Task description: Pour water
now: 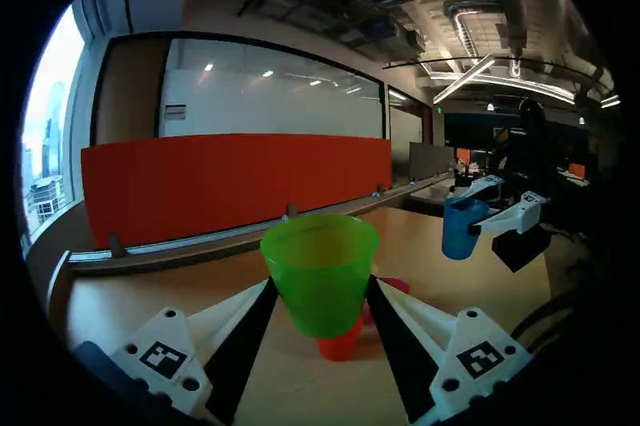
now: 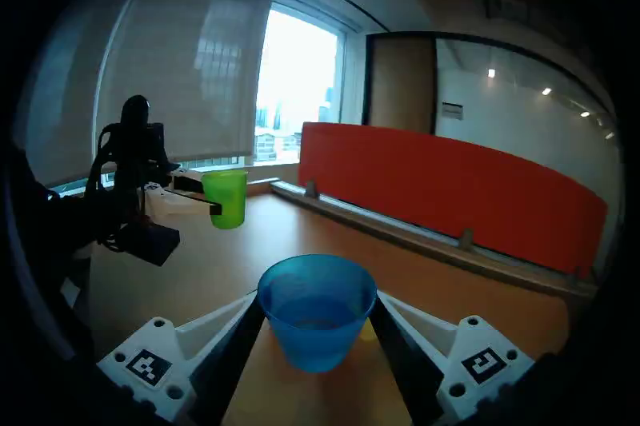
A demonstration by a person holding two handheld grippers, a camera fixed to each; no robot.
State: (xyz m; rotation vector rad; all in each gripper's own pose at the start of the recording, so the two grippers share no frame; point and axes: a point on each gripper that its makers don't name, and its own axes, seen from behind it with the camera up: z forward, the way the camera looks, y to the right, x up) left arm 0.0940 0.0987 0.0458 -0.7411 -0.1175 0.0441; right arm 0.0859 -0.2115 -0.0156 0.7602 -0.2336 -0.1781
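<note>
My left gripper (image 1: 322, 288) is shut on a translucent green cup (image 1: 320, 266), held upright above the wooden desk (image 1: 160, 298). Farther off to the right in the left gripper view, the right gripper (image 1: 482, 225) holds a blue cup (image 1: 460, 230) upright in the air. In the right gripper view that blue cup (image 2: 318, 314) sits between the fingers of my right gripper (image 2: 318, 304), which is shut on it, with what looks like a little water at its bottom. The green cup (image 2: 226, 198) hangs at the left in the left gripper (image 2: 210, 204).
An orange-red cup (image 1: 340, 346) and a pink item (image 1: 394, 285) stand on the desk behind the green cup. A small yellow thing (image 2: 367, 333) peeks out under the blue cup. A red partition (image 1: 232, 178) runs along the desk's far edge. A window (image 2: 292, 82) lies beyond.
</note>
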